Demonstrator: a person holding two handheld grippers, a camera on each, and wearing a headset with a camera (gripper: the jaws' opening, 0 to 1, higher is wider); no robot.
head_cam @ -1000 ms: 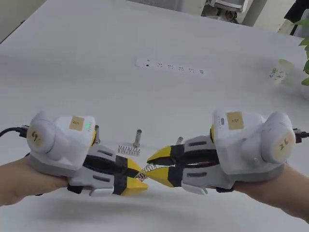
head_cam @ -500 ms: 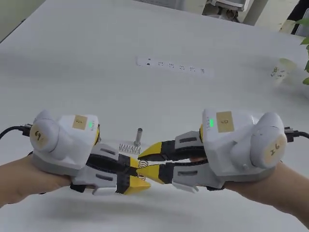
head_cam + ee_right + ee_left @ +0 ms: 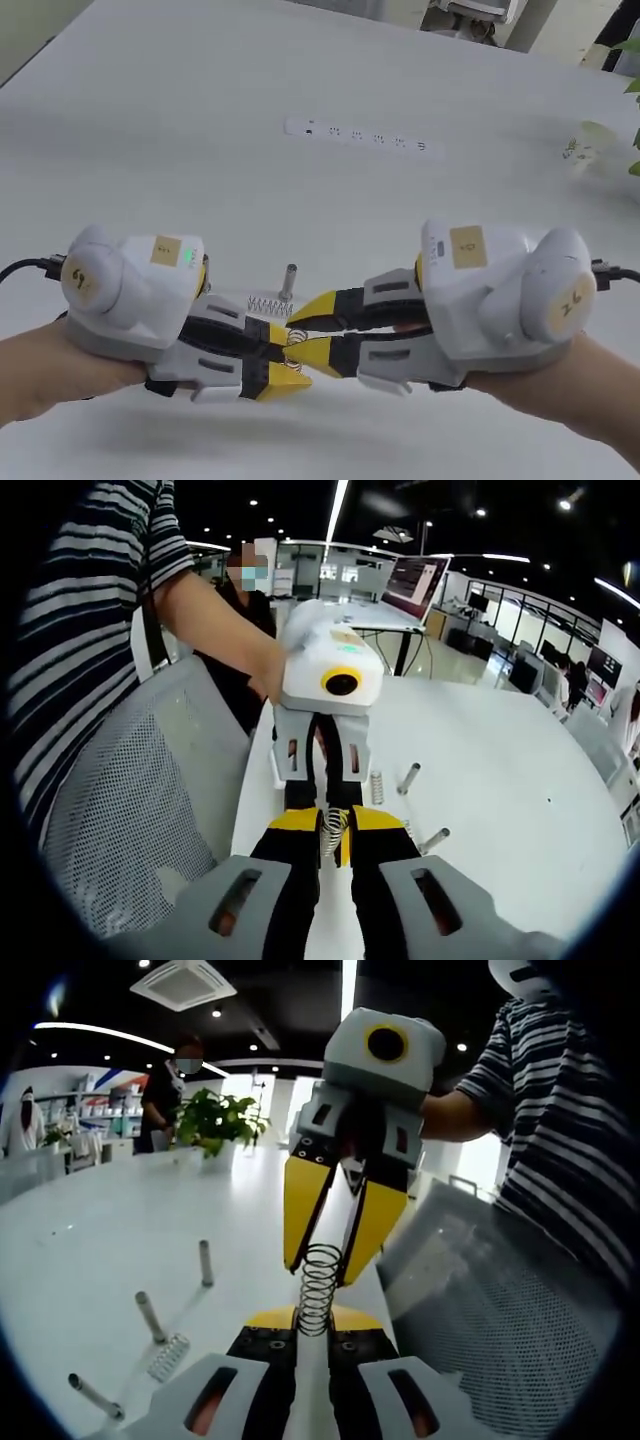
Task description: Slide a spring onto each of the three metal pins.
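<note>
Jaws of the left gripper (image 3: 310, 1322) are seen pressed together on one end of a spring (image 3: 318, 1292), which is held off the white table (image 3: 200, 120) and points toward the right gripper (image 3: 322, 1268). The right gripper's yellow jaws are held apart, one on each side of the spring's free end; whether they touch the coils cannot be told. In the head view the two grippers are brought tip to tip near the table's front edge, the left one coming in from the left and the right one from the right, with the held spring between them.

A second spring (image 3: 268, 306) is seen lying flat on the table just behind the jaw tips, beside an upright metal pin (image 3: 290, 281). In the left gripper view three pins are shown: one upright (image 3: 205, 1262), one tilted (image 3: 150, 1316) and one near the lower edge (image 3: 95, 1396), with the loose spring between the last two. A white power strip (image 3: 365, 138) is laid farther back on the table. A mesh chair back (image 3: 500, 1300) is seen beside the striped sleeve (image 3: 560, 1110).
</note>
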